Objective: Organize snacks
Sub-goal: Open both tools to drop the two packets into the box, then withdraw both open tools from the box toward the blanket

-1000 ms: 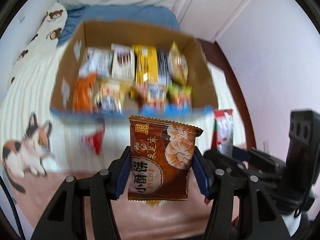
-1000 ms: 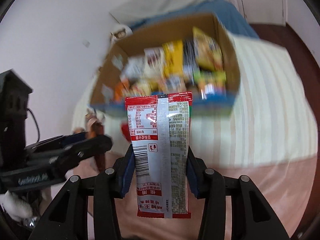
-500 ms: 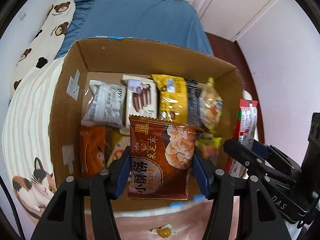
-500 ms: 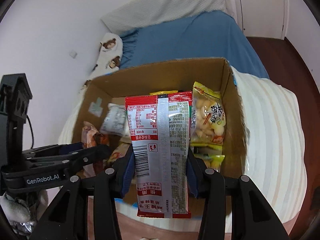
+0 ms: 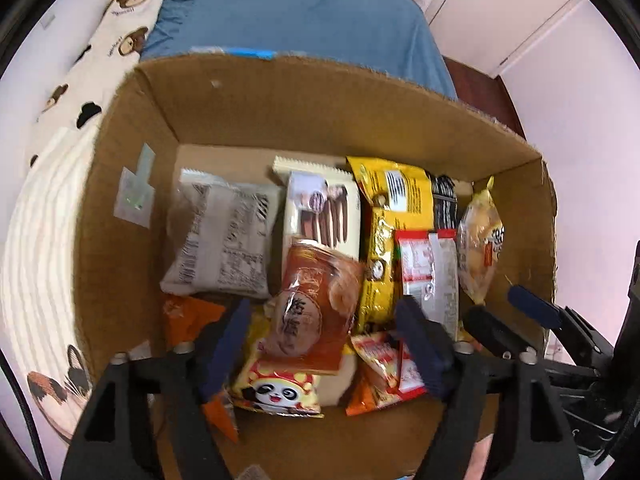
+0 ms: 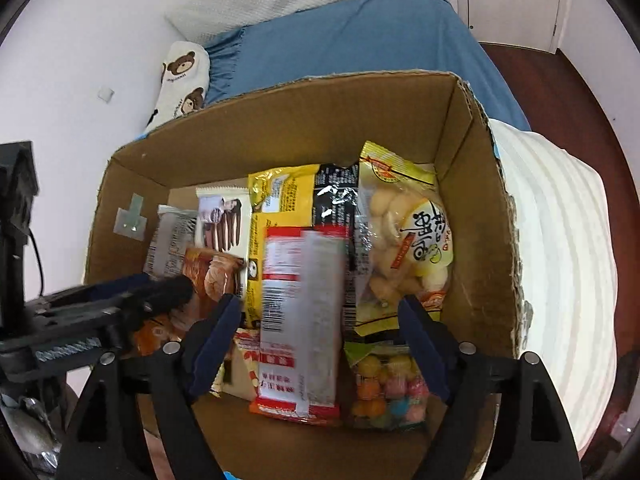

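My brown biscuit packet [image 5: 316, 304] and red-and-white sachet [image 6: 302, 320], both motion-blurred, lie in the cardboard box [image 5: 320, 108] between the opening jaws of my left hand-held gripper [image 5: 320, 344] and right hand-held gripper [image 6: 320, 344] (neither pressing), half-hiding snacks beneath, on a bed [image 6: 360, 36] by white walls.

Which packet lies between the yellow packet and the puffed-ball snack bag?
The red-and-white packet, over a black packet, shown in the right wrist view.

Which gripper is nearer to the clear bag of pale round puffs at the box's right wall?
Right. The right gripper, jaws opening, has the clear bag of pale round puffs just beyond its right finger. The left gripper, also opening, sits further left, over the brown biscuit packet.
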`<state>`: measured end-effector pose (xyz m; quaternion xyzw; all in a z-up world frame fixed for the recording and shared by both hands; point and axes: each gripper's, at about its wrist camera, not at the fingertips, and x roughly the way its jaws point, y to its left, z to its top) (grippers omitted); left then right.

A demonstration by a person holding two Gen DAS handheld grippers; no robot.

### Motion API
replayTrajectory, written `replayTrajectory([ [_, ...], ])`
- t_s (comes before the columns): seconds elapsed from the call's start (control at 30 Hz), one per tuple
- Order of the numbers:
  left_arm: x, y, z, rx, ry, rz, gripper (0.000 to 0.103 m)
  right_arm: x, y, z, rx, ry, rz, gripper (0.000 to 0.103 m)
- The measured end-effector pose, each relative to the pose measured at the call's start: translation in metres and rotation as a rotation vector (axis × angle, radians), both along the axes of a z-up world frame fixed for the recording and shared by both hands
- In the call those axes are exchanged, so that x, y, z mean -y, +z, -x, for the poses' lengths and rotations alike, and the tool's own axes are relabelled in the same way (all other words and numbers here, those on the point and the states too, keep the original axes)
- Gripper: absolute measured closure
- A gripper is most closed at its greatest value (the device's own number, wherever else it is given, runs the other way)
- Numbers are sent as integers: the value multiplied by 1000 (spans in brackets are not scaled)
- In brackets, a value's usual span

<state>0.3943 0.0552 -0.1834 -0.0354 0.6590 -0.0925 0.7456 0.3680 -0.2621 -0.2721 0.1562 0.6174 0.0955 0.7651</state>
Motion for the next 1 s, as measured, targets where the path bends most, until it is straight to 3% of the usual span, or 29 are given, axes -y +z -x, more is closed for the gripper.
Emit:
replayTrajectory([
  [0.13, -6, 8, 0, 51, -3, -39, 25, 0, 7, 7, 12, 12, 42, 8],
  [0.17, -7, 11, 2, 62, -4, -47, 14, 0, 10, 10, 19, 15, 51, 8],
  [0.23, -7, 17, 9, 77, -10, -69, 6, 0, 16, 15, 31, 15, 62, 8],
  [0.53, -21, 47, 55, 198, -9, -141, 5, 3, 51, 53, 122, 9, 146, 5],
  [1.0, -24, 113, 148, 383, -21, -144, 2, 8, 124, 141, 319, -48, 207, 3],
])
